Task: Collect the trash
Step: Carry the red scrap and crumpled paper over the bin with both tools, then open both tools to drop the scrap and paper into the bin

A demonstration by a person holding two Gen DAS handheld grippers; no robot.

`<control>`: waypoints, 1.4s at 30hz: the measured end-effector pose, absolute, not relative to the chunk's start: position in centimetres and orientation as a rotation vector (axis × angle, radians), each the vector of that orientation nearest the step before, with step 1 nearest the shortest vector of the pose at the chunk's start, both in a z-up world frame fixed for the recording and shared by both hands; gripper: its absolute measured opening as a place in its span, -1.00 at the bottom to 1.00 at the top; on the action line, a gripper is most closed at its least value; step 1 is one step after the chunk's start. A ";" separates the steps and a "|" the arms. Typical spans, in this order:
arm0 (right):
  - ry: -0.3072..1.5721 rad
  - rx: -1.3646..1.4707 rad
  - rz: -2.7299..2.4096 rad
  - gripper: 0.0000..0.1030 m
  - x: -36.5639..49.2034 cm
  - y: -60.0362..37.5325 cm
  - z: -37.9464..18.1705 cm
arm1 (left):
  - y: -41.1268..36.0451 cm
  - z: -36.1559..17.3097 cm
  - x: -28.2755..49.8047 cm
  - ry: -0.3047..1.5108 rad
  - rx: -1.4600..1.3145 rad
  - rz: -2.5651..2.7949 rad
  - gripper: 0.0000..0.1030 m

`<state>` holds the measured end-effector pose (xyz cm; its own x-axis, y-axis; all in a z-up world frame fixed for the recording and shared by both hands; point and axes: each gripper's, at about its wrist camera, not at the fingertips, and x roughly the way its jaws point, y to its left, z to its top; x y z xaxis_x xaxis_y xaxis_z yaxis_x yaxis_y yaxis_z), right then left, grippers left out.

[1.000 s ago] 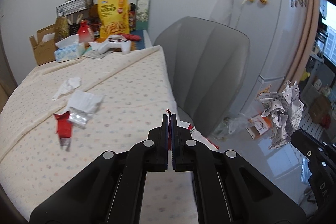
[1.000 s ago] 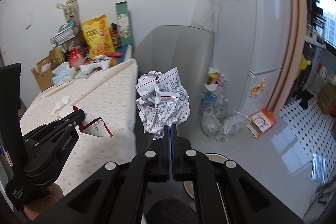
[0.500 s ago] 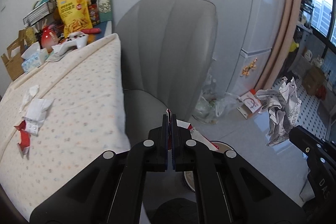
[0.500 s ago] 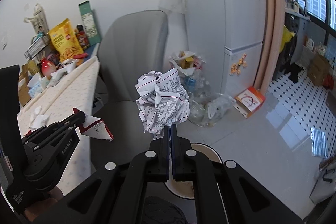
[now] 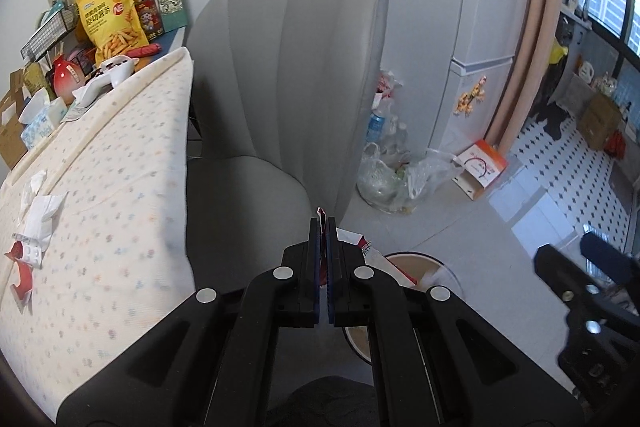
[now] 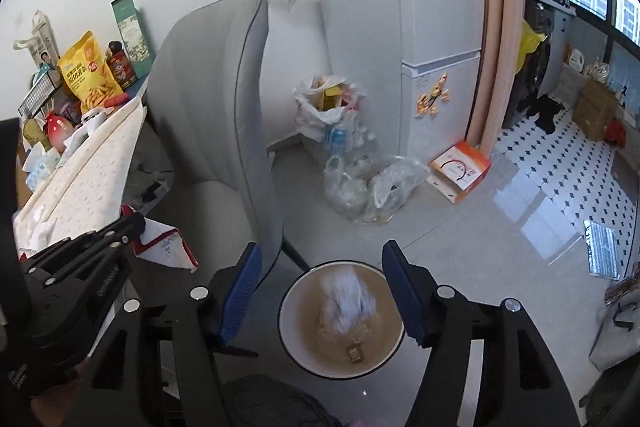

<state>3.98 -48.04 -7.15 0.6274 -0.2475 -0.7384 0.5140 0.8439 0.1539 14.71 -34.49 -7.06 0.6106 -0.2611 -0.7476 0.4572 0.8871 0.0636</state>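
Both hands have swung away from the desk (image 5: 120, 163) and down toward the floor since the earlier pictures, and the crumpled paper ball (image 6: 349, 297), which the right claw (image 6: 327, 297) held a second ago, is now loose and blurred just inside the trash bin (image 6: 292, 291). The right claw's jaws are opening, with nothing pressed between them; the bin's round mouth sits right below and between the two blue pads.

The red and white wrapper (image 6: 166, 247) is next. It is pinched tight in the left claw (image 5: 322, 247), which is shut on it. In the right view the wrapper sticks out flat to the right of that claw, with its long side pointing toward the bin. The bin lies down and to the right of the wrapper, near but not under it yet.

I think the left hand must slide a bit right before it lets go. The grey chair (image 6: 216, 107) stands close on the left side of the bin. The floor to the right is open, with plastic bags (image 6: 368, 187) farther back.

More scraps (image 5: 36, 227) wait on the desk.
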 end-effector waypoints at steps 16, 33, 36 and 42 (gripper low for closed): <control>0.805 0.424 -0.655 0.27 -1.6 -54.5 -8.1 | -41.4 -9.6 12.1 0.859 0.330 -0.574 -0.93; 0.760 0.452 -0.714 0.70 -3.8 -56.6 -7.5 | -41.0 -8.3 12.0 0.834 0.285 -0.566 0.85; 0.739 0.438 -0.692 0.82 -3.4 -55.5 -6.7 | -39.2 -7.1 12.2 0.813 0.263 -0.535 0.89; 0.718 0.389 -0.625 0.85 -2.1 -52.2 -4.8 | -34.4 -4.6 12.5 0.775 0.200 -0.458 0.89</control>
